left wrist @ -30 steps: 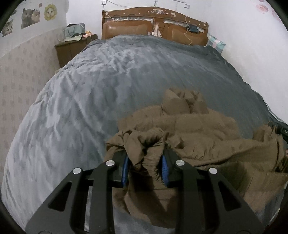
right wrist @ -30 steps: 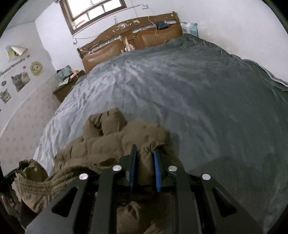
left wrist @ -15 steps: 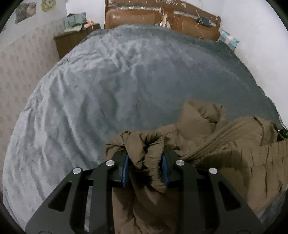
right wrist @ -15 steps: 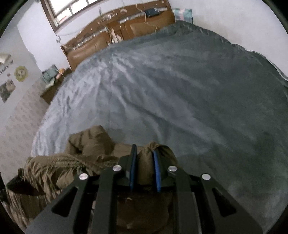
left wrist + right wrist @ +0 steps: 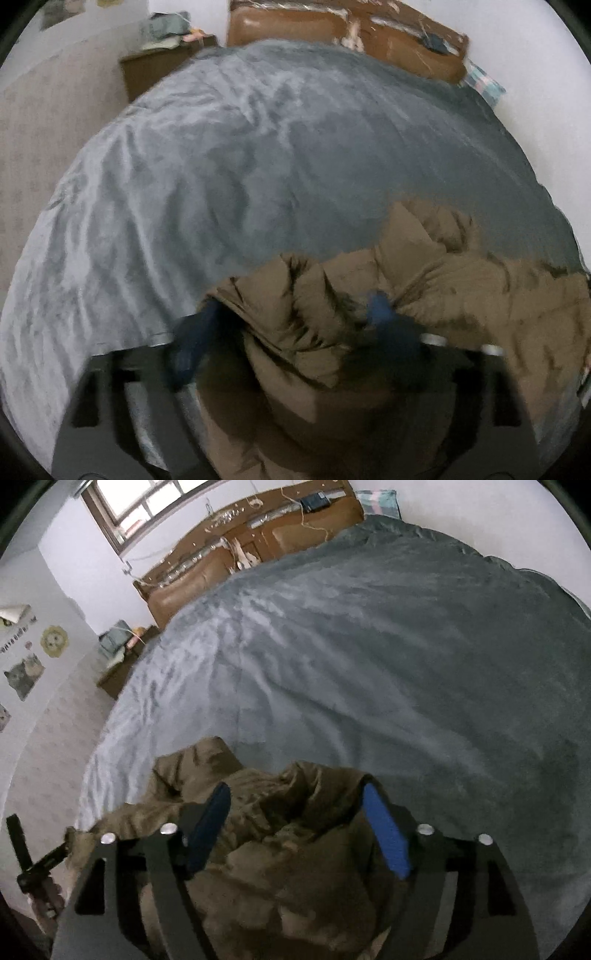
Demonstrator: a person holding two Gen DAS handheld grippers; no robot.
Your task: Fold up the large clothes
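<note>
A brown puffer jacket [image 5: 424,280] lies bunched at the near edge of the bed; it also shows in the right wrist view [image 5: 280,834]. My left gripper [image 5: 291,314] is open, its blue pads spread wide with jacket fabric lying loose between them. My right gripper [image 5: 295,812] is open too, pads wide apart either side of a fold of the jacket. The left view is motion-blurred.
A grey-blue blanket [image 5: 258,155] covers the whole bed. A brown wooden headboard [image 5: 236,554] stands at the far end, with a nightstand [image 5: 159,62] holding clutter to its left. Walls close in on both sides. The other gripper's black frame [image 5: 33,864] shows at the left edge.
Both grippers were shut on jacket fabric and have now opened wide, letting the jacket go. The jacket has settled closer to the bed's near edge.
</note>
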